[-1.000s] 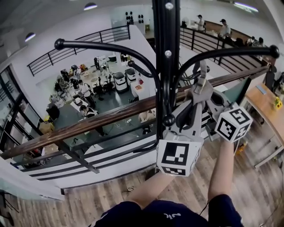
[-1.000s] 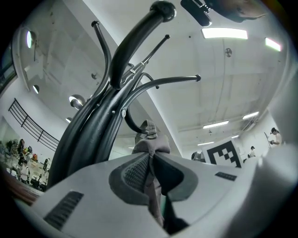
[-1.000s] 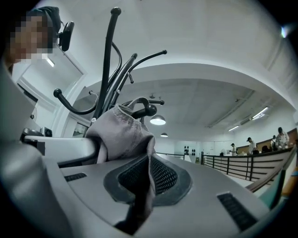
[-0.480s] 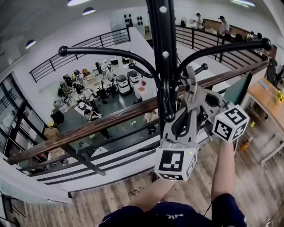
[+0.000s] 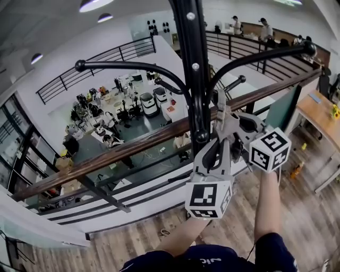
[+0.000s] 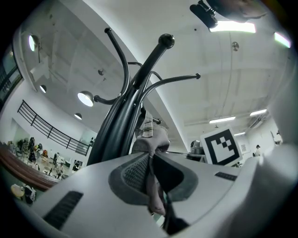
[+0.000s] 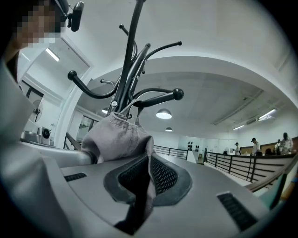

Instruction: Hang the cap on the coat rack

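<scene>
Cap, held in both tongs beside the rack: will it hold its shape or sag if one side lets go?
Likely floppy: the cap bunches into soft folds where the right tongs pinch it. Probably light; thin fabric squeezes flat inside the left tongs. It may sag rather than hold shape, so drape it over a hook.

A brown wooden handrail [image 5: 106,159] crosses the head view from 8 o'clock to 2 o'clock. Beyond it, toward 10 o'clock, lies a lower hall floor [image 5: 85,146] crowded with people, desks and two white boxy machines [image 5: 147,101]. A black metal railing [image 5: 106,56] lines the far balcony at 11 o'clock, round ceiling lamps [image 5: 93,4] glow near 12 o'clock, and two people [image 5: 264,29] stand behind more railing at 1 o'clock. At 3 o'clock a light wooden table [image 5: 313,114] bears small yellow flowers [image 5: 333,110], and grey-brown wood-plank flooring [image 5: 133,244] spreads toward 6 o'clock.
</scene>
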`<state>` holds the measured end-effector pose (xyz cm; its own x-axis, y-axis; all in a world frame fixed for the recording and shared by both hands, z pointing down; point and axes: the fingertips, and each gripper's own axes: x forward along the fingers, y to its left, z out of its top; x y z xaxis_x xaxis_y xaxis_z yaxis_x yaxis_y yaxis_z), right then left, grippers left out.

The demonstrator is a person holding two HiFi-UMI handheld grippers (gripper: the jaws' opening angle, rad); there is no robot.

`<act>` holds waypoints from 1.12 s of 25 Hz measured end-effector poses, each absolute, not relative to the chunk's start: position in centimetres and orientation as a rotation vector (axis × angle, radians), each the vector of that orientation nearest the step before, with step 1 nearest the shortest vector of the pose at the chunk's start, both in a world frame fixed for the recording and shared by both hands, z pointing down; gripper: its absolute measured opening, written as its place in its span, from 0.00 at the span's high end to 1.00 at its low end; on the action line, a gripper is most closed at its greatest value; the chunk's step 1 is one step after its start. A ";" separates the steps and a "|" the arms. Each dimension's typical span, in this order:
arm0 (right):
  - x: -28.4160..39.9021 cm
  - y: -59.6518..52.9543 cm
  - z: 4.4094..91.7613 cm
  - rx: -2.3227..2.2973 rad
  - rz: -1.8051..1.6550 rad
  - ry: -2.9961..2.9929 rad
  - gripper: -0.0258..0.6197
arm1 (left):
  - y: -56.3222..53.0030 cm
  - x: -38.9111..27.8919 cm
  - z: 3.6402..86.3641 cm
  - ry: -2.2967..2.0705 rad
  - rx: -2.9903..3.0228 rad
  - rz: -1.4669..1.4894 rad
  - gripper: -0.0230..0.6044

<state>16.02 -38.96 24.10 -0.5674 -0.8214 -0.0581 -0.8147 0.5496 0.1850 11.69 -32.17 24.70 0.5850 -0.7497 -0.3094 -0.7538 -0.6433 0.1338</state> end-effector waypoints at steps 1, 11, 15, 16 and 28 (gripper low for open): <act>16.0 -38.8 24.0 1.452 -0.285 -2.745 0.91 | -32.1 11.5 24.7 1.323 -2.780 0.530 0.91; 17.7 -37.8 23.8 1.613 -0.227 -2.787 0.67 | -30.9 12.0 25.1 1.228 -2.762 0.442 0.63; 18.8 -36.3 24.0 1.681 -0.292 -2.711 0.62 | -29.8 11.8 25.2 1.220 -2.699 0.369 0.50; 19.2 -35.9 24.2 1.702 -0.304 -2.686 0.60 | -29.6 11.7 25.5 1.223 -2.687 0.338 0.50; 20.8 -29.0 28.8 1.868 -0.401 -2.506 0.60 | -28.8 9.4 31.4 1.251 -2.715 0.163 0.50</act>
<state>20.76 -29.03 28.79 -0.2970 -0.9416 -0.1586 -0.9440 0.2646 0.1970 9.35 -28.76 31.35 0.6467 -0.7458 -0.1599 -0.7619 -0.6417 -0.0884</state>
